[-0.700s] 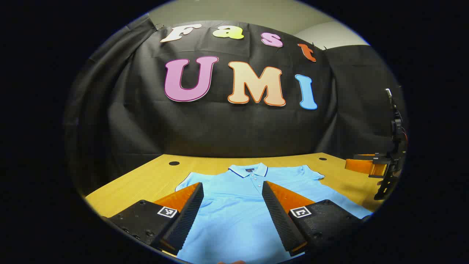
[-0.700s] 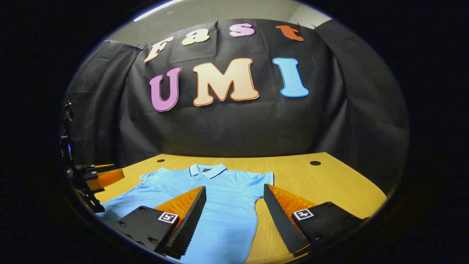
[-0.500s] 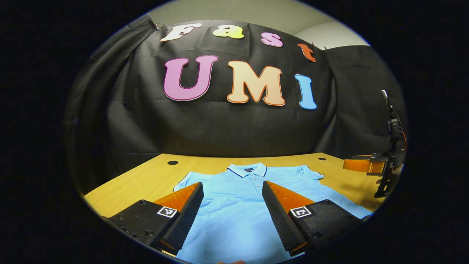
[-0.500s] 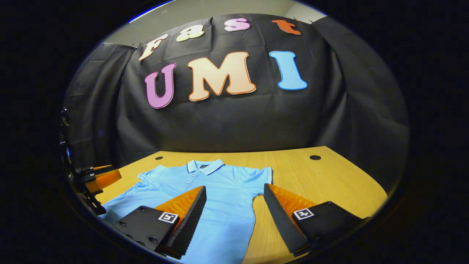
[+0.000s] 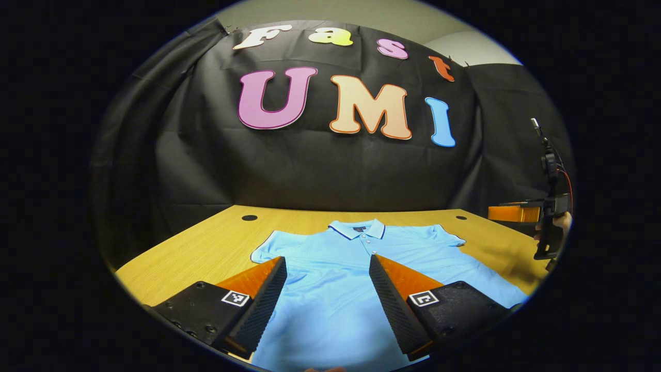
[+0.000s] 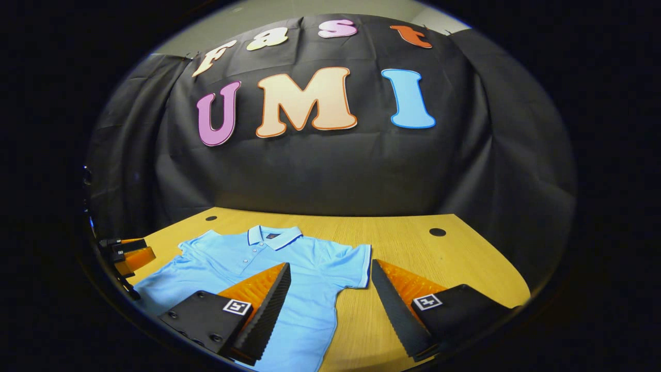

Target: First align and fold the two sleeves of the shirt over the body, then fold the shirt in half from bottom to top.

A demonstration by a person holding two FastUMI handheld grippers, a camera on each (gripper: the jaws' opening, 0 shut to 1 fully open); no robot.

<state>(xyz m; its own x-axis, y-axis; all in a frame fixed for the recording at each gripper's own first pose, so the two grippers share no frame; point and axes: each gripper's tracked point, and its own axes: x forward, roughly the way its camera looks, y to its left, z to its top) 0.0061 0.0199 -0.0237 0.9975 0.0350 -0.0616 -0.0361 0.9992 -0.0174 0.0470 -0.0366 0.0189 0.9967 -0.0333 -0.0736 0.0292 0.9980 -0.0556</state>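
Note:
A light blue polo shirt point(image 5: 341, 268) lies flat and face up on the wooden table point(image 5: 206, 253), collar toward the wall, both short sleeves spread out. My left gripper point(image 5: 326, 266) hovers open over the shirt's body, nothing between its fingers. The left sleeve point(image 5: 266, 250) lies just past its left finger. In the right gripper view the shirt point(image 6: 258, 263) sits left of centre, and my right gripper point(image 6: 330, 271) is open above the right sleeve point(image 6: 353, 266) and bare wood. The right gripper point(image 5: 521, 214) also appears far right in the left gripper view; the left gripper point(image 6: 129, 256) appears at the left edge of the right gripper view.
The table point(image 6: 454, 258) has round cable holes at its back corners point(image 5: 249, 217) point(image 6: 437, 232). Black cloth wall stands close behind the table. Bare wood lies right of the shirt in the right gripper view.
Both grippers have moved forward over the table and tilted down a little; the shirt looks nearer and larger. The right gripper has shifted right, toward the sleeve. Both stay open.

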